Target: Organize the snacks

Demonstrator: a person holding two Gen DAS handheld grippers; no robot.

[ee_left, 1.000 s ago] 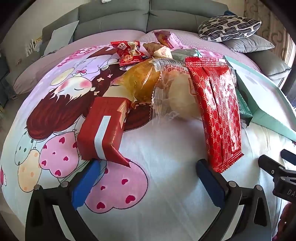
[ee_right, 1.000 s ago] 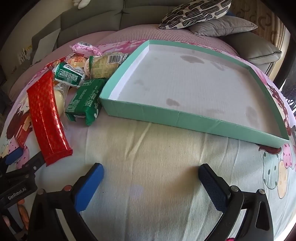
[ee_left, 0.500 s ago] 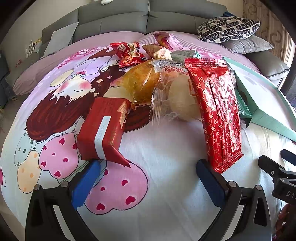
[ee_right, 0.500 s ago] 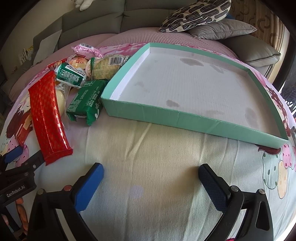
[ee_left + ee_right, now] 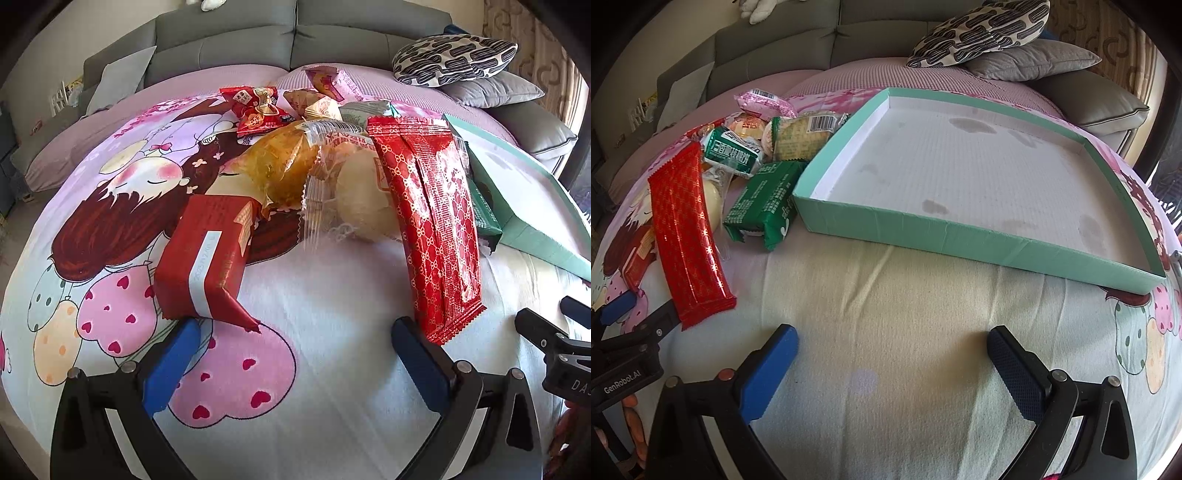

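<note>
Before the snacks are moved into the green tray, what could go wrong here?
The long red packet lies over the clear-wrapped bun, so lifting it may drag the bun along. The snacks are heaped together, so the open left gripper may catch two at once. The soft bedsheet may let the green tray shift if bumped.

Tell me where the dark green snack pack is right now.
In the right wrist view the dark green snack pack lies on the bedsheet, left of centre, against the teal tray's near-left corner, with the long red wrapper to its left.
</note>
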